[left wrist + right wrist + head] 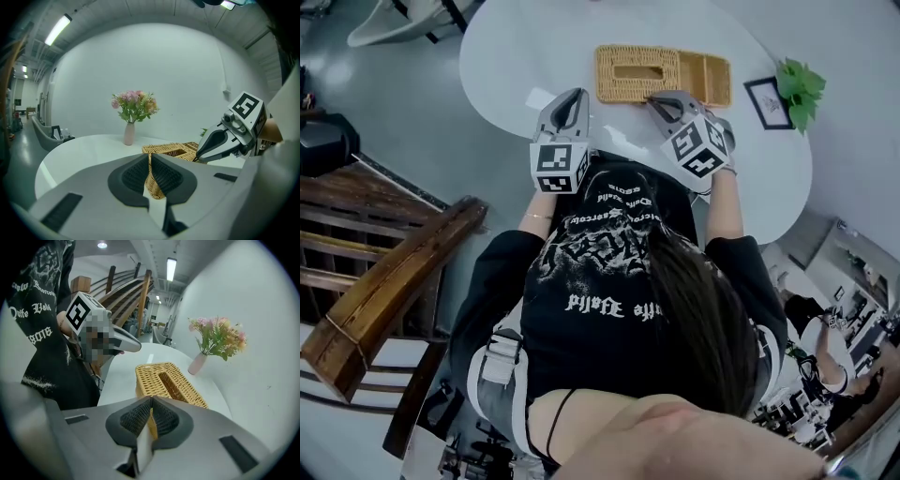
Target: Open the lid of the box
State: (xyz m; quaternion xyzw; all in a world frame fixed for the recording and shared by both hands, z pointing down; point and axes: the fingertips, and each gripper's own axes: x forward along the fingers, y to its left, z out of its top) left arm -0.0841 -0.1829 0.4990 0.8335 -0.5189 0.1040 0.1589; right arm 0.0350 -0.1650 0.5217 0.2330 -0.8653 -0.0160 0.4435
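A woven wicker box (637, 73) with a slotted lid lies on the white table (516, 47). In the left gripper view the box (171, 149) is ahead; in the right gripper view the box (168, 383) starts right beyond the jaws. My right gripper (651, 99) points down at the box's near rim. Its tips (151, 399) meet there with wicker showing between the pads, so it looks shut on the lid's edge. My left gripper (579, 94) hovers just left of the box, apart from it. Its jaws (150, 155) are shut with nothing held.
A lower wicker section (706, 79) adjoins the box on the right. A small picture frame (768, 102) and a green plant (800, 86) stand at the table's right end. A vase of flowers (128, 133) stands farther back. A wooden railing (384, 281) runs at my left.
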